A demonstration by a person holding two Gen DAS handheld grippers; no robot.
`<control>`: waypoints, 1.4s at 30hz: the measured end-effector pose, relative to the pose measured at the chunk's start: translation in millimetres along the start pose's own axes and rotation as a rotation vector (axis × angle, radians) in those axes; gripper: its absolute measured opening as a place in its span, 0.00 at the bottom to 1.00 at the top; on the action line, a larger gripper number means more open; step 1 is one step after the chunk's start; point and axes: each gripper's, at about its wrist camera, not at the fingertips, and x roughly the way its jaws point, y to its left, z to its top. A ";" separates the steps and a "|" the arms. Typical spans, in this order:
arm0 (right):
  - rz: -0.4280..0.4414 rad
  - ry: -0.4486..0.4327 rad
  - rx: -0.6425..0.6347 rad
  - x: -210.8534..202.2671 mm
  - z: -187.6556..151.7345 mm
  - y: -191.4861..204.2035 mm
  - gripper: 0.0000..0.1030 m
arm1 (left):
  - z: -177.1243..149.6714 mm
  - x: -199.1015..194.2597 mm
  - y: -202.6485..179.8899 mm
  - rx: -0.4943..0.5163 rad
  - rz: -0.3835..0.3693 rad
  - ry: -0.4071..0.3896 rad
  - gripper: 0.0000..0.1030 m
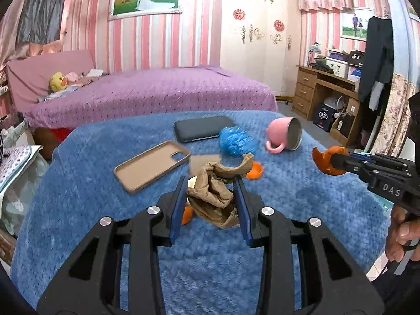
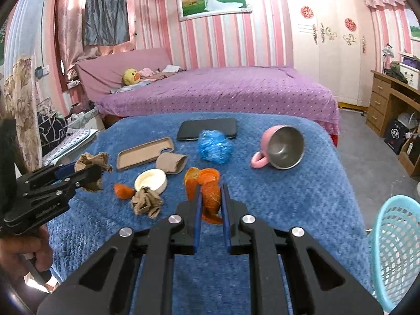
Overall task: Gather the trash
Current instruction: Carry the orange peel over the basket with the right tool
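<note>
My left gripper (image 1: pixel 210 183) is shut on a crumpled brown paper wad (image 1: pixel 214 197), held just above the blue blanket (image 1: pixel 78 210). The right wrist view shows that left gripper (image 2: pixel 81 174) and its paper wad (image 2: pixel 90 161) at the left edge. My right gripper (image 2: pixel 211 190) is shut on a curled orange peel (image 2: pixel 210 199), lifted over the table. From the left wrist, the right gripper (image 1: pixel 337 161) and its peel (image 1: pixel 323 162) appear on the right. On the blanket lie a second brown paper wad (image 2: pixel 145 202), a small peel piece (image 2: pixel 123 191), a white lid (image 2: pixel 151 179) and a blue plastic ball (image 2: pixel 214 147).
A light blue mesh basket (image 2: pixel 393 249) stands off the table's right edge. A tipped pink mug (image 2: pixel 278 149), a tan phone case (image 2: pixel 144 153), a brown sleeve (image 2: pixel 170 162) and a black case (image 2: pixel 207 128) lie further back. A purple bed (image 2: pixel 223 92) is behind.
</note>
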 end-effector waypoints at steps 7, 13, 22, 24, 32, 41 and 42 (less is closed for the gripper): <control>-0.027 -0.013 0.024 -7.2 1.7 -17.4 0.13 | 5.2 3.6 -12.0 -0.006 -0.007 -0.016 0.33; -0.039 -0.023 0.032 -13.6 2.9 -27.7 0.13 | 9.2 4.4 -15.5 -0.028 0.003 -0.032 0.33; -0.057 -0.033 0.046 -21.9 3.4 -42.3 0.13 | 14.5 3.5 -27.2 -0.030 -0.003 -0.061 0.33; -0.063 -0.036 0.049 -24.2 3.2 -46.0 0.13 | 15.6 3.7 -30.5 -0.028 -0.007 -0.062 0.33; -0.088 -0.044 0.064 -31.9 2.5 -60.8 0.13 | 20.9 6.9 -47.1 -0.014 -0.027 -0.073 0.33; -0.135 -0.053 0.089 -43.7 0.2 -89.5 0.13 | 23.2 10.3 -63.6 0.000 -0.047 -0.076 0.33; -0.140 -0.053 0.092 -43.8 0.0 -93.2 0.13 | 23.7 10.6 -65.2 0.000 -0.051 -0.077 0.33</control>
